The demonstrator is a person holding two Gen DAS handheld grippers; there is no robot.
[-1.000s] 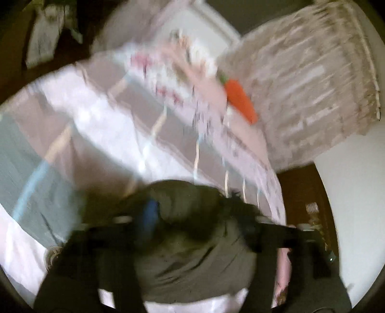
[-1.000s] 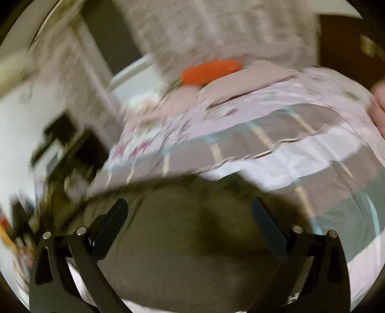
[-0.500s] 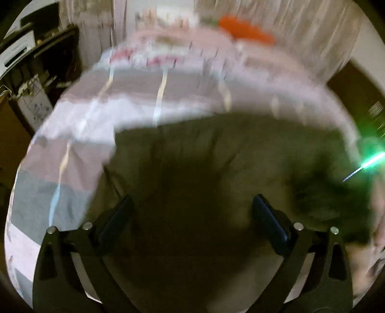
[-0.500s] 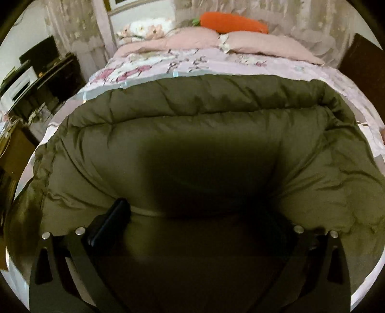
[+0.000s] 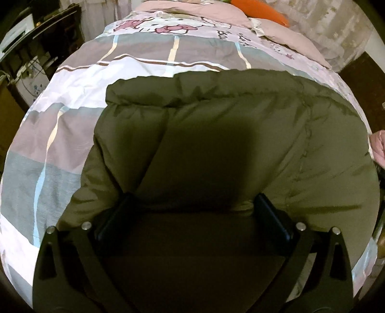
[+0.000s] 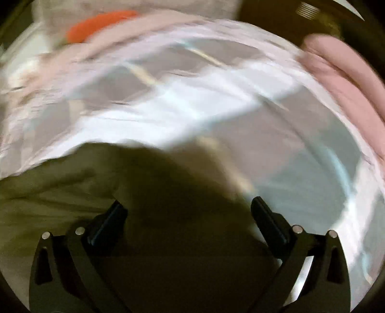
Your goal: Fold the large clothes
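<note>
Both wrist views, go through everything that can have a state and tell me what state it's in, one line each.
olive puffer jacket: lying spread on the bed, not gripped.
left hand-held gripper: open wide, jaws just been opening, over the jacket, pads not pressing.
right hand-held gripper: open, nothing held, at the jacket's edge; view blurred.
patterned bedcover: laid flat, lightly creased.
orange carrot plush: lying on the pillows.

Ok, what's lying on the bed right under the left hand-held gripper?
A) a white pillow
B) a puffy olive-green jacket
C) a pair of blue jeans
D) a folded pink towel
B: the left hand-held gripper is wide open over a puffy olive-green jacket spread on the patterned bedspread.
</note>
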